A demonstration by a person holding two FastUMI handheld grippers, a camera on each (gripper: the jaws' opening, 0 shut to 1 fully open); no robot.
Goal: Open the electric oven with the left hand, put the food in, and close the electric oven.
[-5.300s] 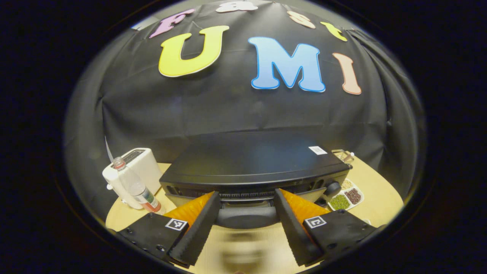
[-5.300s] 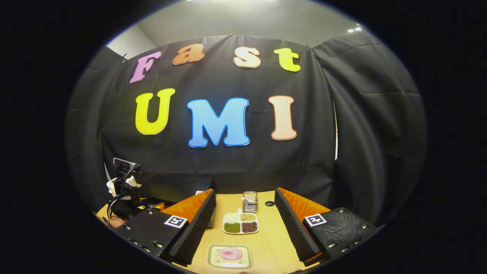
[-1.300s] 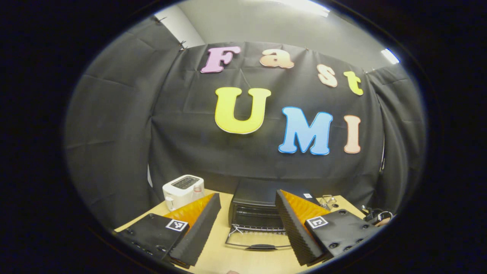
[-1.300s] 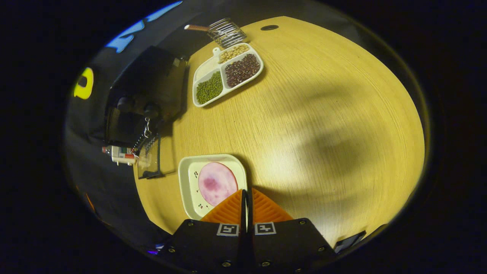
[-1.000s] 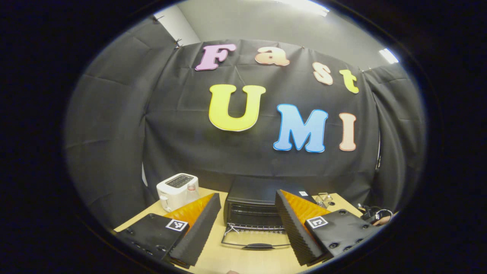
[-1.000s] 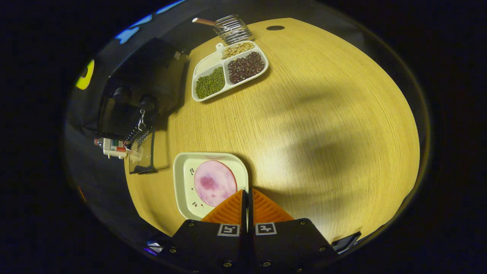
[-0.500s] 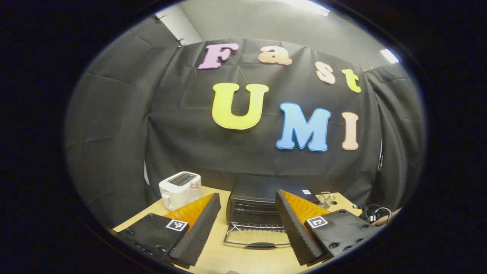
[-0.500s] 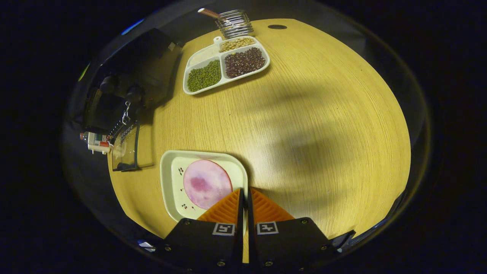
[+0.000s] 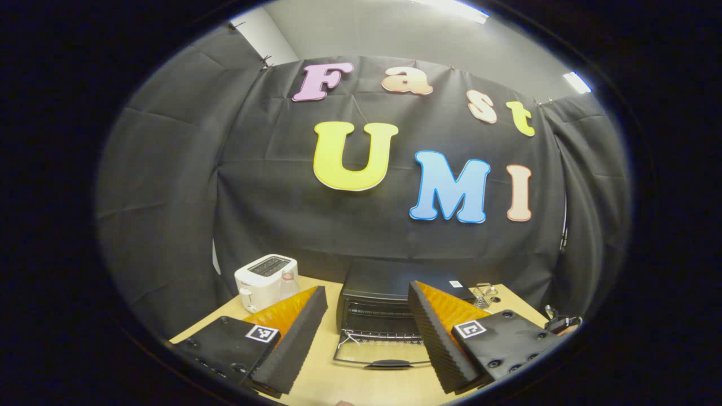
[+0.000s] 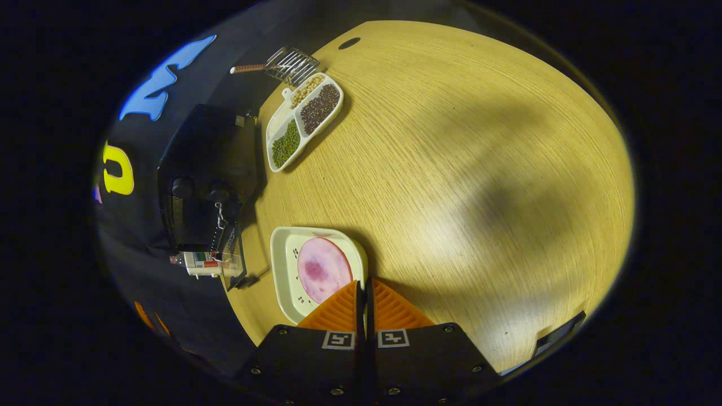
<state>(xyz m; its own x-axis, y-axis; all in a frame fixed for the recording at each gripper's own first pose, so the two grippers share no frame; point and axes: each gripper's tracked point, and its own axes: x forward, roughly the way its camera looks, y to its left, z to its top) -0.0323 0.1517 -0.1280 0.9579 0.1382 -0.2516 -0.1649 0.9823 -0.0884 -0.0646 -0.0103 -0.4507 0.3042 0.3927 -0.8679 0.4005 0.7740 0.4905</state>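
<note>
In the left gripper view I see my left gripper (image 9: 366, 338) at the bottom of the frame with its jaws wide and nothing between them. Past them, low in the centre, the oven (image 9: 389, 304) stands with its door (image 9: 383, 356) dropped flat onto the table (image 9: 316, 361). A toaster (image 9: 262, 280) sits at lower left. In the right gripper view my right gripper (image 10: 364, 293) is at bottom centre, jaws pinched on the near rim of the plate (image 10: 285, 265), which carries the round pink slice of food (image 10: 321, 268). The oven (image 10: 203, 180) lies at left, and a divided dish of beans (image 10: 302, 118) sits at upper left.
</note>
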